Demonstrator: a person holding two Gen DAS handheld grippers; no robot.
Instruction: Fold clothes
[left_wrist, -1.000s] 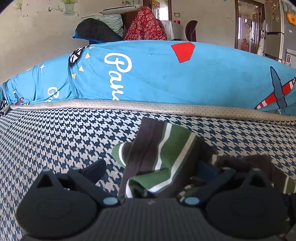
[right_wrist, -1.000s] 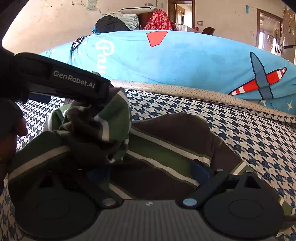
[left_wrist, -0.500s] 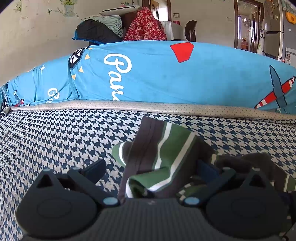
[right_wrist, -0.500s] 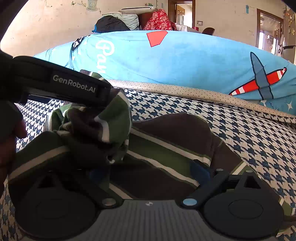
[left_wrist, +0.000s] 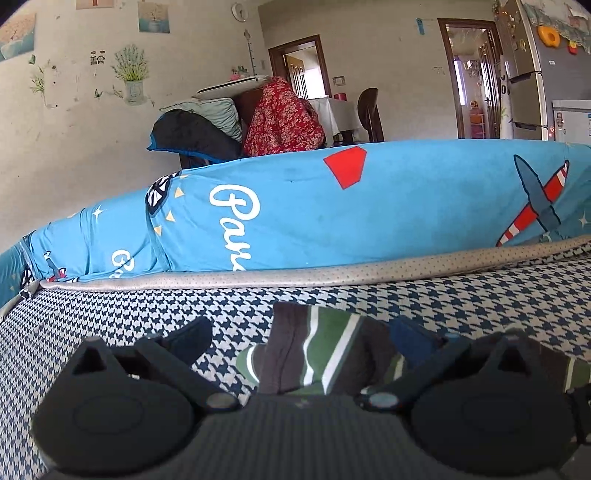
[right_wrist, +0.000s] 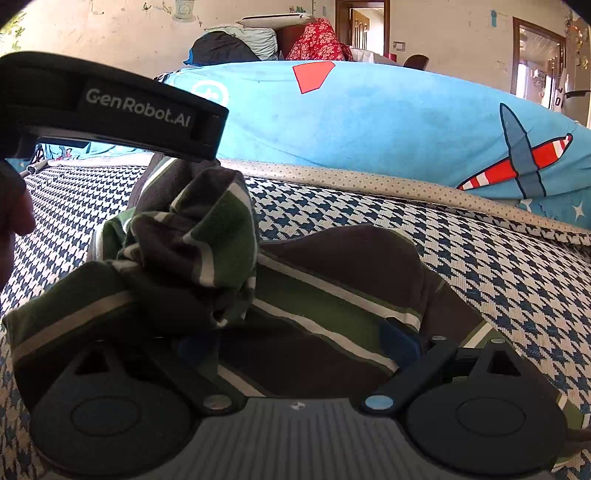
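while the striped garment (right_wrist: 332, 306) lay lower in the left wrist view a moment ago, the left tongs (left_wrist: 299, 343) have since come up: the camera now sees more of the wall and the doorways, and the houndstooth mattress (left_wrist: 110, 314) fills less of the frame. in the right wrist view the left tongs (right_wrist: 207, 155) have climbed too, and the pinched bunch of green, brown and white cloth (right_wrist: 199, 236) hangs beneath their tip, higher against the blue quilt (right_wrist: 369, 110) than before. these left tongs look closed on that bunch; from their own camera the cloth sits between the two fingers, though how tightly they close cannot be told there. the right tongs (right_wrist: 299, 343) have hardly moved. the rest of the garment lies spread on the mattress and drapes over their fingers, so whether they are wide or pinched on the cloth cannot be told. a hand (right_wrist: 14, 221) shows at the left edge, holding the left device.

the change suggests one end of the garment is being lifted so it can be carried over the flat part. the fold is barely begun: the raised end is crumpled and not yet laid down, and it will probably need shaking out or smoothing before it lands squarely.
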